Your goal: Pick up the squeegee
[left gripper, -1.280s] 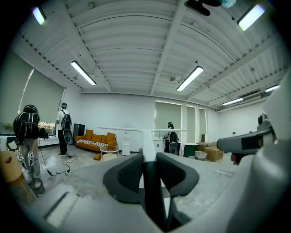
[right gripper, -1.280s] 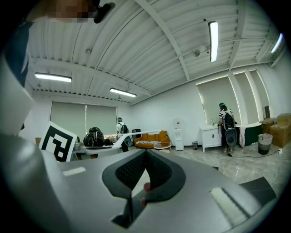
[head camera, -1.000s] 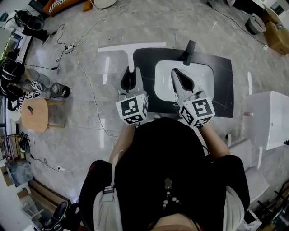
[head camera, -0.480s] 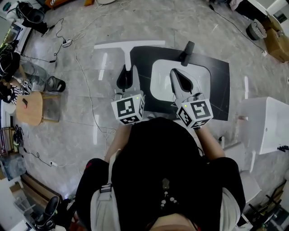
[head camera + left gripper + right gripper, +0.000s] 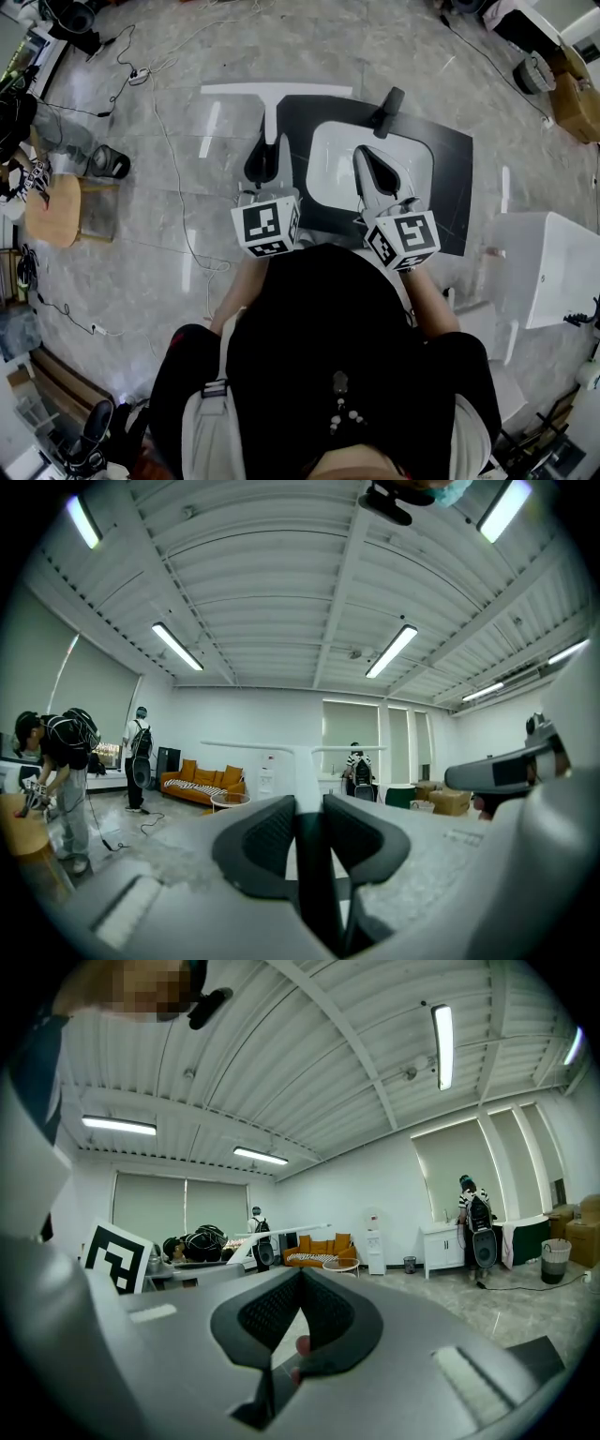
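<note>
The squeegee (image 5: 272,114) sits clamped by its handle in the left hand-held gripper (image 5: 266,155); the handle runs straight ahead, blade crosswise at the far end; the right hand-held gripper (image 5: 366,155), closed and empty, is alongside.

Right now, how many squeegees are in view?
1. The white squeegee sticks out level from the left gripper, clamped by its handle. More could be hidden beneath the person.

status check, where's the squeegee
Left gripper shut on squeegee handle. Right gripper shut, empty. Squeegee held level, blade out front.
</note>
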### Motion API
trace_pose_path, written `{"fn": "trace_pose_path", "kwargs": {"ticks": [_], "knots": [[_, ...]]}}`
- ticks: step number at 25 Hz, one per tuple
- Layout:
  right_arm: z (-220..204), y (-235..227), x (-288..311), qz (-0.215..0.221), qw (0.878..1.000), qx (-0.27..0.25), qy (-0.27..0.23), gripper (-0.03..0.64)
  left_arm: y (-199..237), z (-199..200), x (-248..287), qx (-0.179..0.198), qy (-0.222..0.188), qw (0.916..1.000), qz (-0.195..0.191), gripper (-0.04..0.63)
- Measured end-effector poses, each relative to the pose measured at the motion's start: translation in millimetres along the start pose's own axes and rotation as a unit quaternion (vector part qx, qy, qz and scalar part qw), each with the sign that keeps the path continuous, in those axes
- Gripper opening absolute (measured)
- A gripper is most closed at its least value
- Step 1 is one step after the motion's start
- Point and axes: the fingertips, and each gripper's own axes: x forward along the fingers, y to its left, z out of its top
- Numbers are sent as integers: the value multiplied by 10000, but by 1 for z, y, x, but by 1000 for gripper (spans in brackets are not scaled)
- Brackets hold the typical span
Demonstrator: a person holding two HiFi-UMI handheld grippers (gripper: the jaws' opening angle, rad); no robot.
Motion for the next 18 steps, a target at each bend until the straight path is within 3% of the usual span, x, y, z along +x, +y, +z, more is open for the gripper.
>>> {"fn": "trace_pose_path", "kwargs": {"ticks": [18], "knots": [[-3,7,2,115,9999,-73,48,2,4,-1,-6,-20,7,10000,87,106]]}}
